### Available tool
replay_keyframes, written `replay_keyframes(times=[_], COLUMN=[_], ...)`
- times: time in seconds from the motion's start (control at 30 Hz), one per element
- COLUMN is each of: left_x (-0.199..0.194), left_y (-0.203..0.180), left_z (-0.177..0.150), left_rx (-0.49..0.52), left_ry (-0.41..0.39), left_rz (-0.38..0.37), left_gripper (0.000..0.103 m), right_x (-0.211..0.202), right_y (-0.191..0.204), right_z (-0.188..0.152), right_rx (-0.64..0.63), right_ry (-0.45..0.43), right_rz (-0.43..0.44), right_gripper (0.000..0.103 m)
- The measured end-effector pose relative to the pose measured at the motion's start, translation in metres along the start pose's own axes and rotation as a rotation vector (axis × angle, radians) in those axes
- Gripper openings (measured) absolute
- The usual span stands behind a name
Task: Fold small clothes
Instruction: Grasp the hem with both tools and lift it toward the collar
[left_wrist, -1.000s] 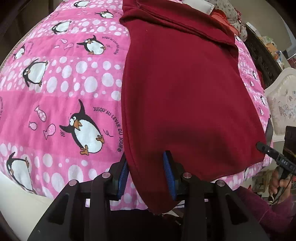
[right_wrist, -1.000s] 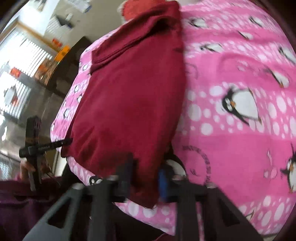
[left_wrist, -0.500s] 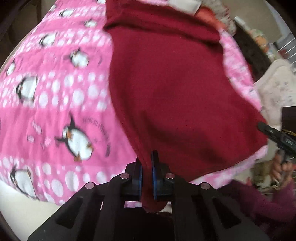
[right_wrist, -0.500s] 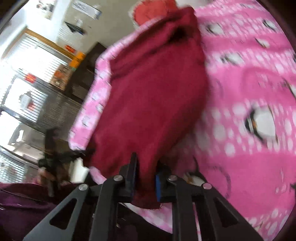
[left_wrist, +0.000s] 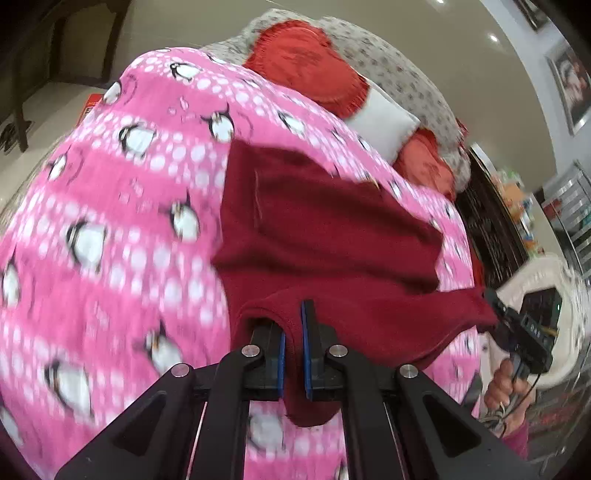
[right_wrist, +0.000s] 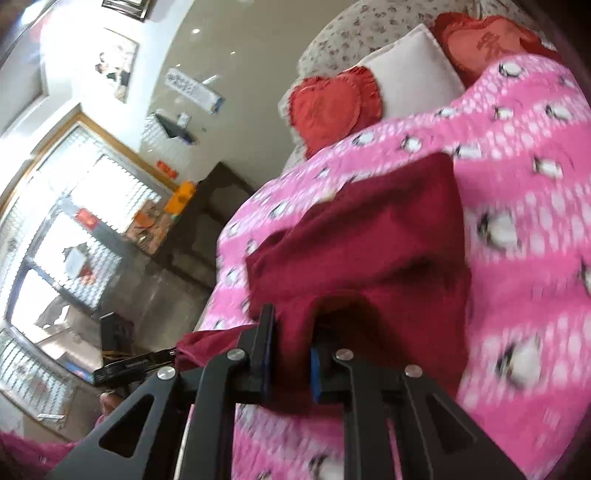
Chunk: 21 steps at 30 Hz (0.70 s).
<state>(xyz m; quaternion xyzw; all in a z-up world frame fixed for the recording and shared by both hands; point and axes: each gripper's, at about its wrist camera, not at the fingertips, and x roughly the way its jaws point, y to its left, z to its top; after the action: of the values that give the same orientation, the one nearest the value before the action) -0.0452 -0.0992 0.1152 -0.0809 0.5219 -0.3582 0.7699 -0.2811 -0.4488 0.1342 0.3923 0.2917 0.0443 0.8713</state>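
- Dark red garment (left_wrist: 325, 236): lies on the pink penguin-print blanket (left_wrist: 110, 229) covering the bed; its near hem is lifted off the blanket and stretched between the two grippers, with the far part flat on the blanket.
- Left gripper (left_wrist: 292, 354): its fingers are clamped tight on the near left corner of the garment; a small flap of cloth hangs below the blue pads.
- Right gripper (right_wrist: 291, 363): its fingers stand narrow, pinching a thick fold of the near right corner of the garment; cloth bulges over and around them.
- In the left wrist view, the right gripper appears at the right edge, held by a hand (left_wrist: 511, 391), with the garment's hem running to it.
- Far end of the bed: a red heart-shaped cushion (right_wrist: 332, 107), a white pillow (right_wrist: 413, 70) just beside it, and a floral-print cover (left_wrist: 391, 62) behind both.
- Background in the right wrist view: a bright window (right_wrist: 66, 236) at left; both views are motion-blurred.
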Motion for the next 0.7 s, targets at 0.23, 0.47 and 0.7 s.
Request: replay_keyframes(times=[0.23, 0.47, 0.7], left_x=[0.040, 0.069, 0.033], left_y=[0.005, 0.019, 0.024], left_z=[0.061, 0.102, 0.111], left_rx=[-0.012, -0.110, -0.066], left_ry=[-0.029, 0.013, -0.116], left_rz=[0.027, -0.092, -0.073], left_gripper=[0.000, 0.000, 0.033], right_x=[0.047, 0.084, 0.051], right_y=[-0.035, -0.087, -0.051], right_z=[0.068, 0.111, 0.096], right_rx=[0.091, 0.284, 0.070], right_ry=[-0.016, -0.027, -0.066], right_rz=[-0.043, -0.116, -0.153], right_gripper=[0.014, 0.041, 0.054])
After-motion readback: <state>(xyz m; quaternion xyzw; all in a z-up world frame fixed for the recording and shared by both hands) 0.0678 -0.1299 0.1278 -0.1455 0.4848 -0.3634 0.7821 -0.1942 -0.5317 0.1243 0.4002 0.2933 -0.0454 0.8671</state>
